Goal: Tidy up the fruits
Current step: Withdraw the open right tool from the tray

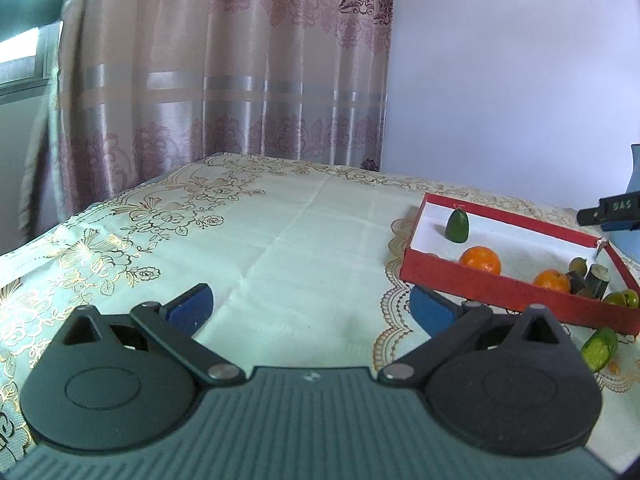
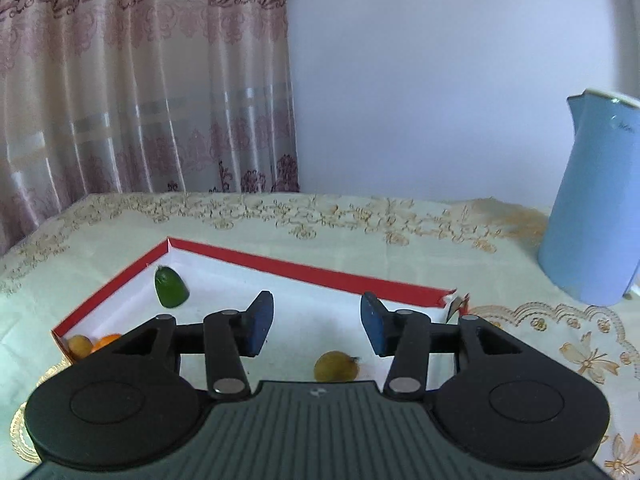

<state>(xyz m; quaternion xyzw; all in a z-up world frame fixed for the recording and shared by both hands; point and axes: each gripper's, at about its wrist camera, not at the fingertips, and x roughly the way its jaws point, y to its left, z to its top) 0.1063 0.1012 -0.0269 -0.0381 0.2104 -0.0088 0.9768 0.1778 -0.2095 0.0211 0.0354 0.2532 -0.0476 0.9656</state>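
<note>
Over a worktop (image 1: 280, 240) draped in a pale green cloth with gold floral print, a shallow red cardboard box with a white floor (image 2: 320, 276) sits toward the right side, and a tall pale blue kettle (image 2: 592, 208) stands just past the box's far right corner, close to the wall. A patterned pink curtain (image 1: 224, 60) hangs behind the worktop's far left edge. Inside the box, a dark green cone-shaped fruit (image 2: 171, 288) stands upright near the far left corner, and in the left wrist view two round oranges (image 1: 480, 260) lie along the near wall, with a few small dark and greenish pieces (image 1: 592, 280) bunched toward the near right corner; those are too small to tell apart. One yellow-green fruit (image 1: 599, 350) lies outside the box on the cloth, just off its near wall. The right gripper (image 2: 316, 328) hangs above the box interior, its blue pads parted a moderate way with nothing between them, and a small round yellowish fruit (image 2: 335, 367) lies on the white floor below and just nearer than the gap, clear of both pads. The box's torn near right corner sits just beside the right pad. The left gripper (image 1: 312, 304) hovers over bare cloth to the left of the box, jaws spread wide and empty, its right pad (image 1: 432, 310) close beside the box's near left corner.
</note>
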